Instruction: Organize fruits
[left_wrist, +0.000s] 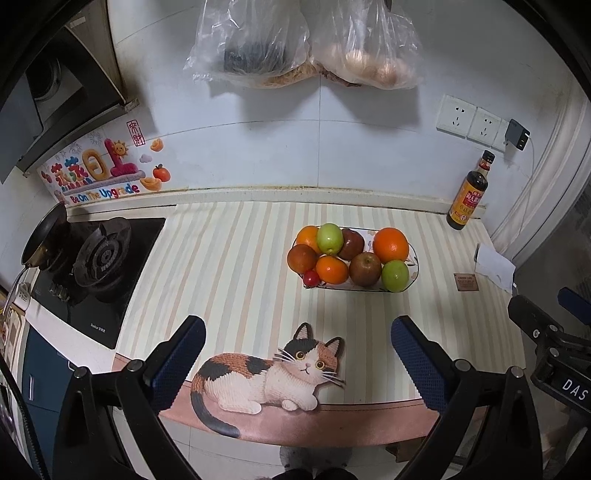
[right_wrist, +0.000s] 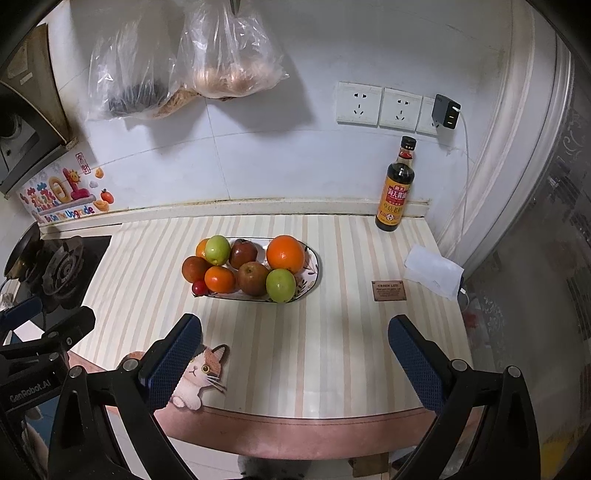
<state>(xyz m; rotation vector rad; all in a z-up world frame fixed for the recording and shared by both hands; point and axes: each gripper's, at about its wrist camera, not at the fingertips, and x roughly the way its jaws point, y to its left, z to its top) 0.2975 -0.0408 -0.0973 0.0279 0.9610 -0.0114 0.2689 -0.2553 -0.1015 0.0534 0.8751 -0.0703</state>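
Striped countertop mat (right_wrist: 295, 332) seen under both tools; fruits piled on oval plate (right_wrist: 314, 275). Left gripper (left_wrist: 298, 360) and right gripper (right_wrist: 295, 356) spread wide, nothing held.

Bare striped mat (right_wrist: 295, 332) before plate (right_wrist: 316, 275)

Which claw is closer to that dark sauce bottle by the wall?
Right. The right claw hovers open over the mat's front edge, with the bottle ahead and rightward. The left claw sits farther left, over the cat picture.

Oval plate (right_wrist: 312, 275) on the striped counter holds 9 fruits (right_wrist: 255, 267).
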